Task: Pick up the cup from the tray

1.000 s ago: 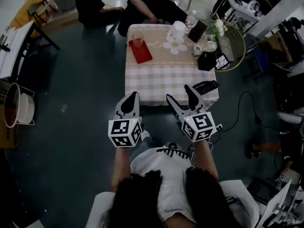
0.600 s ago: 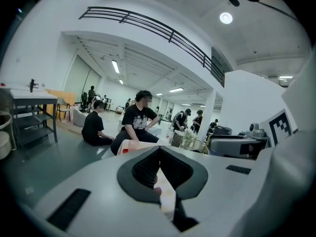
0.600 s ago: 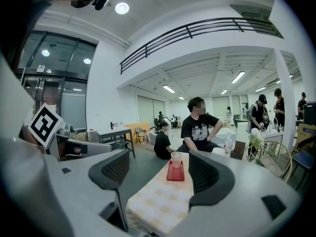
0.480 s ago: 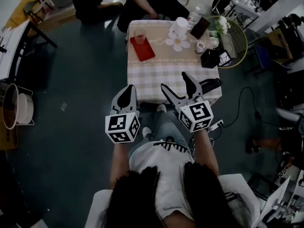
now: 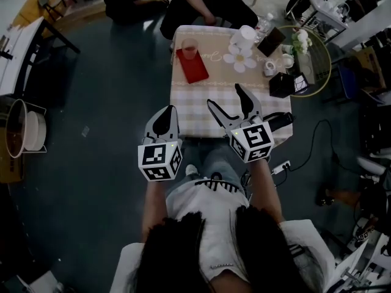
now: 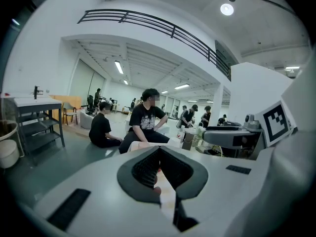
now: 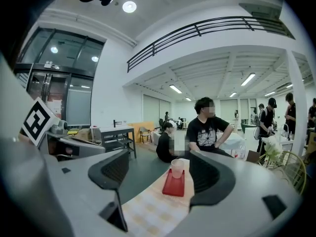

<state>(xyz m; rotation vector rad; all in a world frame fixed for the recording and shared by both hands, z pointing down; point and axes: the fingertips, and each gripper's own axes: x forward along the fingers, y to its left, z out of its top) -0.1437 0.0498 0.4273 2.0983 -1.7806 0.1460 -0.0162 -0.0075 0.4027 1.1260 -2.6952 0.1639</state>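
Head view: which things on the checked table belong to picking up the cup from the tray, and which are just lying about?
Job: cup; red tray under it; right gripper, jaws just opened wide, empty; left gripper, shut, empty.
Lying about: tall white container; flower-shaped mat; water bottle; small white cup; black box.

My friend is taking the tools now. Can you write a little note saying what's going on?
Left tool: shut, empty, beside the near left corner of the checked-cloth table.
Right tool: open; its jaws have just been opening, nothing between them, at the table's near edge.
Things: the see-through pink plastic cup stands upright on the flat red rectangular tray, far left on the table, ahead of both tools.
Done: nothing picked up yet.
Left: bring a tool to the cup, close on it, lift it off the tray.
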